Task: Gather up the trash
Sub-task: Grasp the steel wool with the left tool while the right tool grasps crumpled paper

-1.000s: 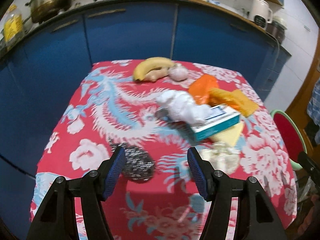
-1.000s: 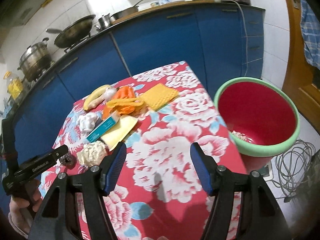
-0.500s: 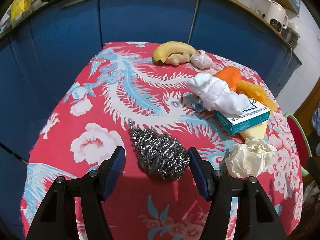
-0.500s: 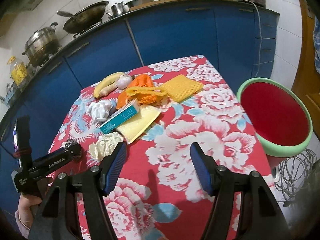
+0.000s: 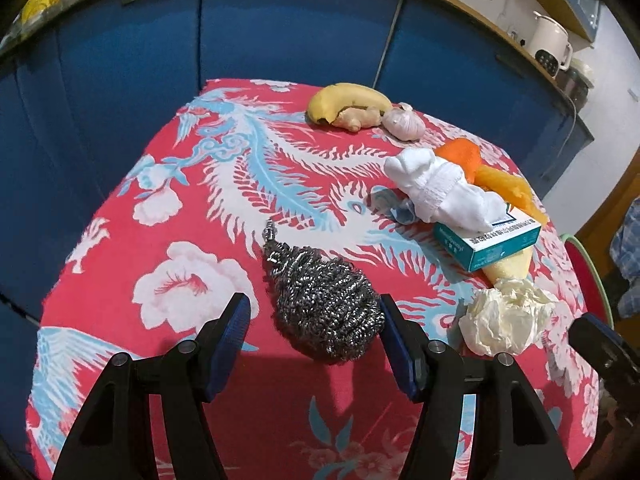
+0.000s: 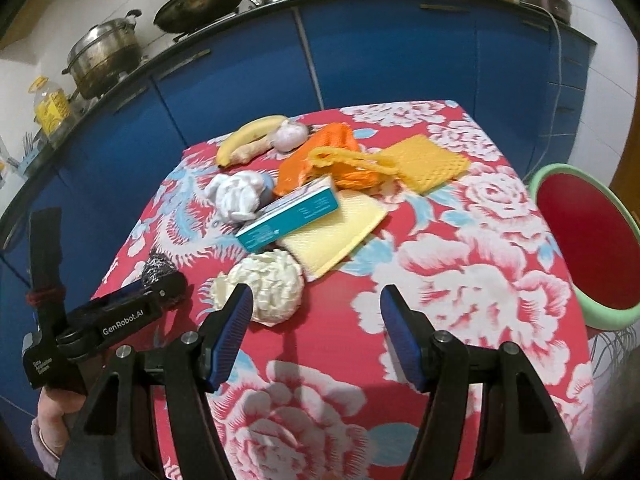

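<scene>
**kitchenlurker:** so where's the trash at? In the left wrist view the left tool (image 5: pixel 314 322) has its blue pads spread, and the steel wool scrubber (image 5: pixel 324 304) sits right between them, low centre of the frame. The right-hand pad looks like it's touching the scrubber or just about, the left-hand pad is clearly apart from it. Not pinched.

**redcloth_fan:** yep. The crumpled paper ball (image 5: pixel 506 320) is lower right of that frame, just beside the scrubber, on the red flowered surface (image 5: pixel 160 200). Behind it there's the teal box (image 5: pixel 490 240) with a white cloth (image 5: pixel 440 192) lying partly on it.

**kitchenlurker:** and the other hand?

**redcloth_fan:** right tool (image 6: pixel 316 326) is spread too, nothing between the pads, just tablecloth. The same paper ball (image 6: pixel 268 284) sits just behind its left-hand pad, centre-left of the frame. The red bin with the green rim (image 6: pixel 592 236) is at the right edge, off the surface's side.

**kitchenlurker:** banana (image 6: pixel 248 136) and garlic (image 6: pixel 290 134) sit together at the far edge, upper middle.
</scene>
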